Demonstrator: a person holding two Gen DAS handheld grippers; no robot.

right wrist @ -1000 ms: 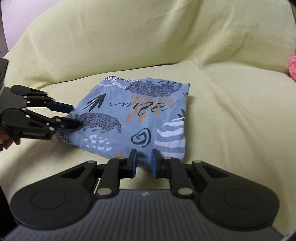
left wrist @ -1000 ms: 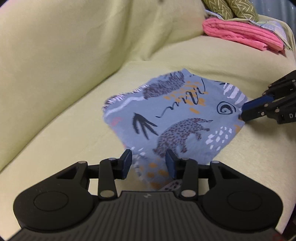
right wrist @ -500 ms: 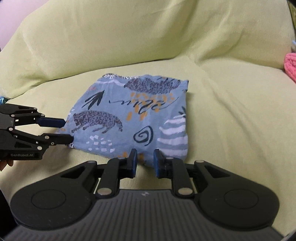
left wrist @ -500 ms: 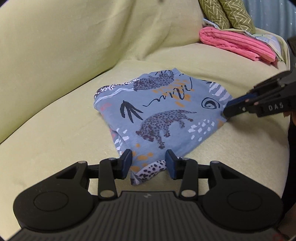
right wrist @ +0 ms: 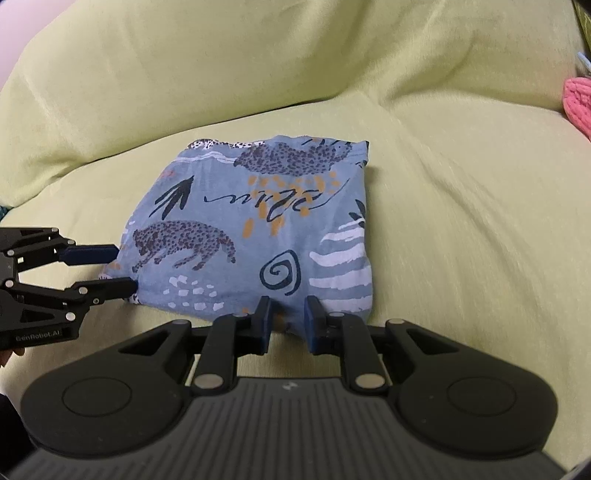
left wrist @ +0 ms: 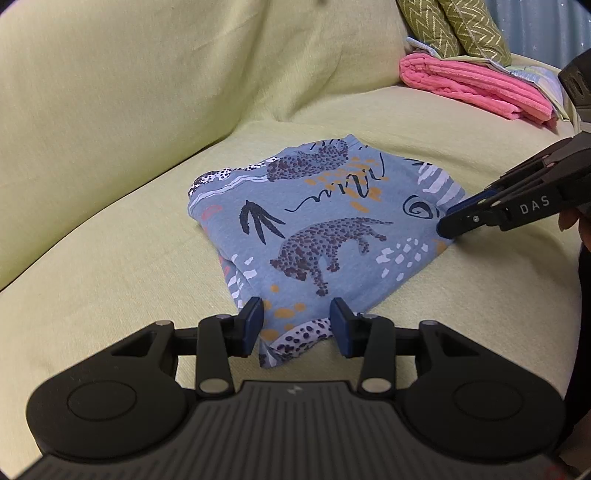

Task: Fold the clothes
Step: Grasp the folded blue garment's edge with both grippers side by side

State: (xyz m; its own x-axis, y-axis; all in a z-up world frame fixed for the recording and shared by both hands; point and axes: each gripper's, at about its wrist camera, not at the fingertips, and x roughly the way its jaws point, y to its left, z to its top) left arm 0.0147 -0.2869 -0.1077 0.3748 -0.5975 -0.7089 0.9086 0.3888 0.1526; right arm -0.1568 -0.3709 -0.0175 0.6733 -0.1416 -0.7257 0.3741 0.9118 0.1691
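Note:
A folded grey-blue garment (left wrist: 325,229) (right wrist: 258,229) printed with leopards, arrows and squiggles lies flat on the yellow-green sofa seat (left wrist: 110,295). My left gripper (left wrist: 297,326) (right wrist: 125,269) stands open at the garment's near corner, and that spotted corner lies between its fingers without being pressed. My right gripper (right wrist: 289,319) (left wrist: 447,220) sits at the opposite edge by the spiral and white stripes. Its jaws are closing, with the cloth's edge in the narrow gap between the pads and no squeeze visible.
A folded pink towel (left wrist: 476,86) (right wrist: 578,103) and an olive zigzag cushion (left wrist: 454,26) lie at the sofa's far end. The sofa backrest (right wrist: 258,66) rises behind the garment. A person's hand (left wrist: 570,221) holds the right gripper.
The garment has gone from bunched and raised to lying flat. The left gripper has drawn back from over the cloth to its corner. The right jaws stand slightly wider.

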